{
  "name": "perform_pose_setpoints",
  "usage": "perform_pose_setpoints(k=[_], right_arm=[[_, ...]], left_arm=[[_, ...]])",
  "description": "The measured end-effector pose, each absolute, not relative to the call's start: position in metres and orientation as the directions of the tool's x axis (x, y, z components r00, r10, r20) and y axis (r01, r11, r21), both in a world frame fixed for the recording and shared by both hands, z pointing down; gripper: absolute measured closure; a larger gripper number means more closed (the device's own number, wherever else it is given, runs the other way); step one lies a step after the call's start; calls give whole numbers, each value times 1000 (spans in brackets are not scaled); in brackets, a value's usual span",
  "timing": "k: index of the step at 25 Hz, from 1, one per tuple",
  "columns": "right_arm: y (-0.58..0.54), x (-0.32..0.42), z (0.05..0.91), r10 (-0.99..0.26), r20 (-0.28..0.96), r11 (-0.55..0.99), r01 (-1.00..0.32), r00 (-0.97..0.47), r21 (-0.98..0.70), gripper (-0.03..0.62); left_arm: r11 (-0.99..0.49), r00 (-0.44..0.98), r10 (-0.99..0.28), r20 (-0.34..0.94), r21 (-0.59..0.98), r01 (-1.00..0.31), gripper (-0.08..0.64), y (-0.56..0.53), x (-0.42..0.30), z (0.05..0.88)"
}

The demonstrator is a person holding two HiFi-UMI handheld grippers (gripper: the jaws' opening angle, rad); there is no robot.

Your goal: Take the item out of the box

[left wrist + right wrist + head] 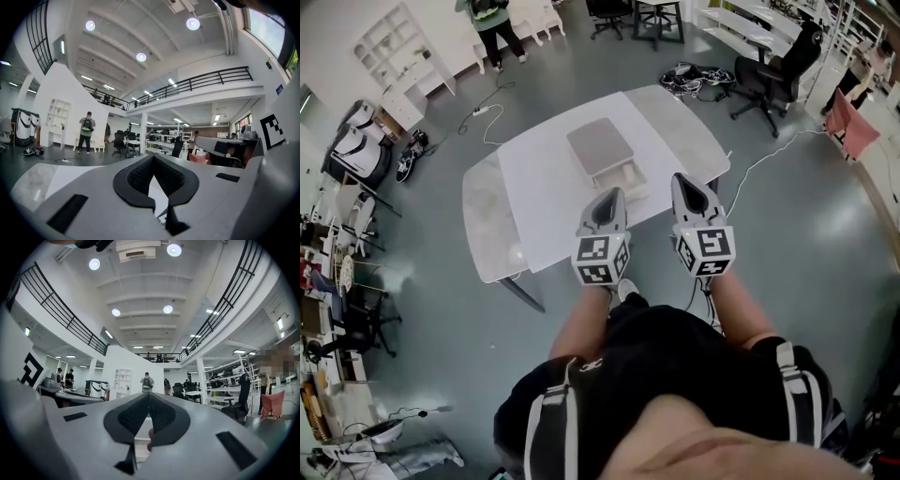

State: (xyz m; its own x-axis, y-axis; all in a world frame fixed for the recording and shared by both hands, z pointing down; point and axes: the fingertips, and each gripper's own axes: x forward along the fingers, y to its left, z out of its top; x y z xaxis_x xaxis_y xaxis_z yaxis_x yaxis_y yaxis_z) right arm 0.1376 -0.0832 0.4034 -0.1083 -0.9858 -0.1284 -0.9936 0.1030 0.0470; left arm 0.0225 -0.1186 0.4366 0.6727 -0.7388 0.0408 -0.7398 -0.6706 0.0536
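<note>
Left gripper view shows my left gripper point(152, 158) with its dark ribbed pads pressed together at the tips and nothing pinched between them. The right gripper view shows the right gripper point(149, 394) closed tip to tip as well. A small pinkish shape sits low behind its pads, and I cannot tell what it is.

From the head view, the left gripper point(612, 194) and right gripper point(682, 178) are side by side, both pointing forward over the near edge of the white-topped table point(539, 187). Just ahead of their tips, roughly between them, lies the flat cream box with a grey lid point(602, 148). Neither gripper touches it.

The item itself is not visible, so I judge it is inside the box. By my reading the task has barely begun. The box has to be reached and opened and the item lifted out.
</note>
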Motion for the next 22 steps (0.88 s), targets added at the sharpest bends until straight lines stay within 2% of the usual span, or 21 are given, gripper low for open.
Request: perform_pose_setpoints(k=[22], right_arm=[[-291,124,405,-993,-49,105,-993,-108,57,580]], left_arm=[[-683,690,-722,49,108,-723,558,-322,8,431]])
